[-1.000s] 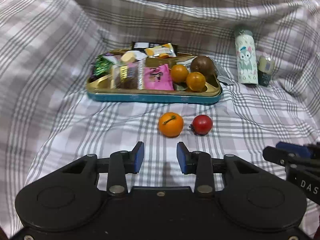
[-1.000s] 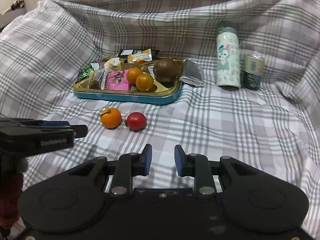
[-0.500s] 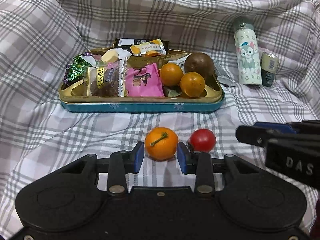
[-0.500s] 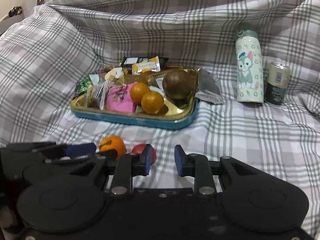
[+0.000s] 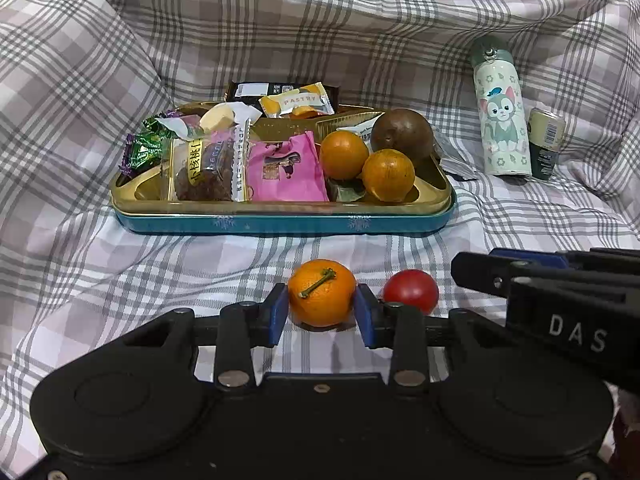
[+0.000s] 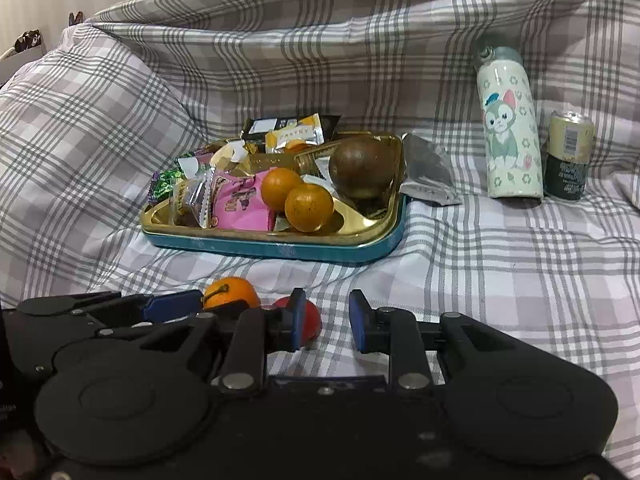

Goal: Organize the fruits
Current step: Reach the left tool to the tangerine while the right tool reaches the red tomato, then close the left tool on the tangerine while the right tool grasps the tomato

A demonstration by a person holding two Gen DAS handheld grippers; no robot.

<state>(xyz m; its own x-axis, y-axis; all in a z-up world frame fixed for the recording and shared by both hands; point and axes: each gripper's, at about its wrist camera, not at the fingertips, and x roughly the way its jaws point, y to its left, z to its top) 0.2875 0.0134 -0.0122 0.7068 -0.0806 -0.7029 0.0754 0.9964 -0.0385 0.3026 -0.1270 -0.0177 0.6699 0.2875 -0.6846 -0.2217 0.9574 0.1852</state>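
Observation:
A small orange with a stem [image 5: 322,292] lies on the checked cloth between the fingers of my left gripper [image 5: 320,312], which is open; its blue pads stand close on either side of the fruit. A red tomato [image 5: 411,290] lies just right of the orange. My right gripper [image 6: 328,320] is open, and its left finger partly hides the tomato [image 6: 311,320], which lies left of the gap. The teal and gold tray [image 5: 280,224] behind holds two oranges [image 5: 366,164] and a brown round fruit [image 5: 402,136]. The right gripper [image 5: 472,268] shows side-on in the left wrist view.
Snack packets [image 5: 256,160] fill the tray's left and back. A cat-print bottle [image 5: 502,120] and a small can [image 5: 546,144] stand to the right of the tray. The checked cloth rises in folds behind and at both sides.
Both grippers have moved forward and lower toward the two loose fruits. The orange now sits between the left fingers, and the right gripper has come up beside the tomato. Neither has shut.

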